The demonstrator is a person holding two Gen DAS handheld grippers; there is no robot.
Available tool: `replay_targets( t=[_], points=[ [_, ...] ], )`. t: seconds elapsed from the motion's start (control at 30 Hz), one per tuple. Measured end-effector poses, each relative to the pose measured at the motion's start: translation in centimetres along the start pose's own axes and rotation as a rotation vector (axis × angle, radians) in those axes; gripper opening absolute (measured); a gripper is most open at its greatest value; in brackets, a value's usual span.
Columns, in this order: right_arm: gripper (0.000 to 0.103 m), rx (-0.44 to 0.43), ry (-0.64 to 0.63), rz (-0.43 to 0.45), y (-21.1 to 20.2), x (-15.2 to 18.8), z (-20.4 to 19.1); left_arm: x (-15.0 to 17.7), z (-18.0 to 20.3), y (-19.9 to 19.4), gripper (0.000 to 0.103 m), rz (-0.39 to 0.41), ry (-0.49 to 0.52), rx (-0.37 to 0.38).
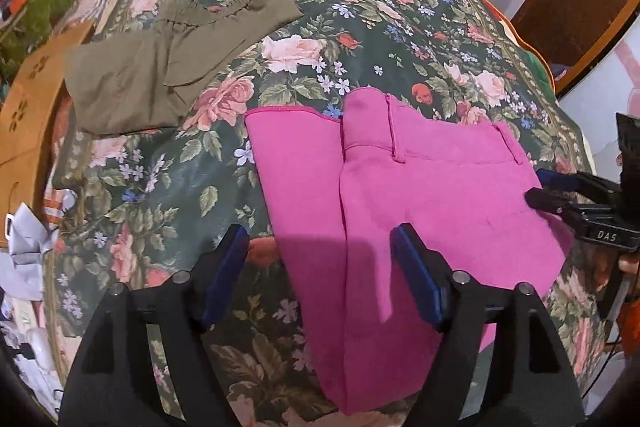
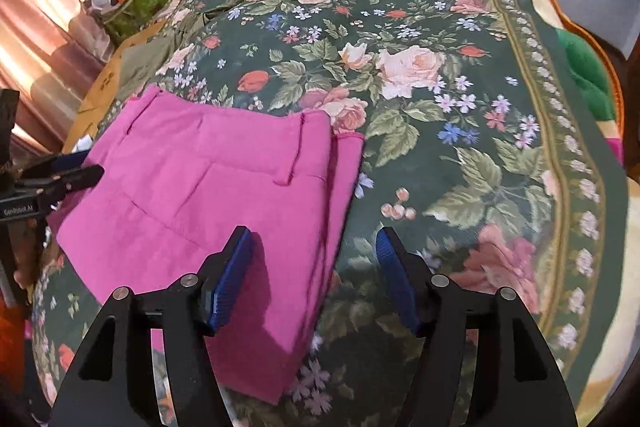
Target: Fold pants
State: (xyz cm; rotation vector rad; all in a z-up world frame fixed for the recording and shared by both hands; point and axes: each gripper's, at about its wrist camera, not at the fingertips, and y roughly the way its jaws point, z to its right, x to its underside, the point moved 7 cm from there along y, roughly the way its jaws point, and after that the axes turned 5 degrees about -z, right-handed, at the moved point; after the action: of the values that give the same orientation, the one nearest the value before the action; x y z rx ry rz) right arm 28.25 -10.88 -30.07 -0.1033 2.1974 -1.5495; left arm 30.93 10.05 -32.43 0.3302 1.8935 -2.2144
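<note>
Two pants on the floral bedspread (image 1: 360,11): one pink, one olive.
Folded pink pants (image 1: 420,211) lie under both spread, empty tongs, left (image 1: 320,267) and right (image 2: 316,267); olive pants (image 1: 160,67) apart.

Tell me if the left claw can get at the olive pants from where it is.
Probably yes. The left claw is open and holds nothing, and only bare bedspread lies between it and the olive pants; the pink pants sit off to its right.
</note>
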Motion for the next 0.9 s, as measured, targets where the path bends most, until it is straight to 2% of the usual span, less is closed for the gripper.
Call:
replay_targets(
  t=[0.07, 0.17, 0.27, 0.33, 0.37, 0.43, 0.53, 0.6, 0.9],
  points=[
    [0.060, -0.012, 0.006, 0.000, 0.4, -0.3, -0.2, -0.3, 0.0, 0.4, 0.075, -0.004, -0.011, 0.019],
    [0.059, -0.017, -0.003, 0.002, 1.1, -0.7, -0.6, -0.8, -0.1, 0.9, 0.068, -0.011, -0.029, 0.069],
    [0.050, -0.040, -0.001, 0.003, 1.5, -1.0, -0.7, -1.1, 0.2, 1.0, 0.052, -0.005, -0.027, 0.105],
    [0.041, -0.054, 0.013, 0.007, 1.7, -1.2, -0.6, -1.3, 0.5, 1.0, 0.041, 0.003, -0.020, 0.105],
    [0.038, -0.057, 0.017, 0.009, 1.7, -1.2, -0.5, -1.4, 0.7, 1.1, 0.038, 0.006, -0.013, 0.104],
    [0.025, -0.060, 0.032, 0.013, 1.6, -1.3, -0.2, -1.5, 0.9, 1.1, 0.028, 0.009, -0.009, 0.104],
    [0.015, -0.058, 0.041, 0.027, 1.2, -1.6, -0.1, -1.7, 1.1, 0.7, 0.017, 0.019, -0.011, 0.102],
    [0.012, -0.048, 0.030, 0.043, 0.6, -1.7, -0.3, -2.0, 1.1, 0.4, 0.013, 0.034, -0.007, 0.082],
    [0.011, -0.040, -0.053, 0.140, -3.0, -4.1, -3.1, -3.2, 0.4, -2.9, 0.010, 0.127, 0.022, -0.007]
  ],
)
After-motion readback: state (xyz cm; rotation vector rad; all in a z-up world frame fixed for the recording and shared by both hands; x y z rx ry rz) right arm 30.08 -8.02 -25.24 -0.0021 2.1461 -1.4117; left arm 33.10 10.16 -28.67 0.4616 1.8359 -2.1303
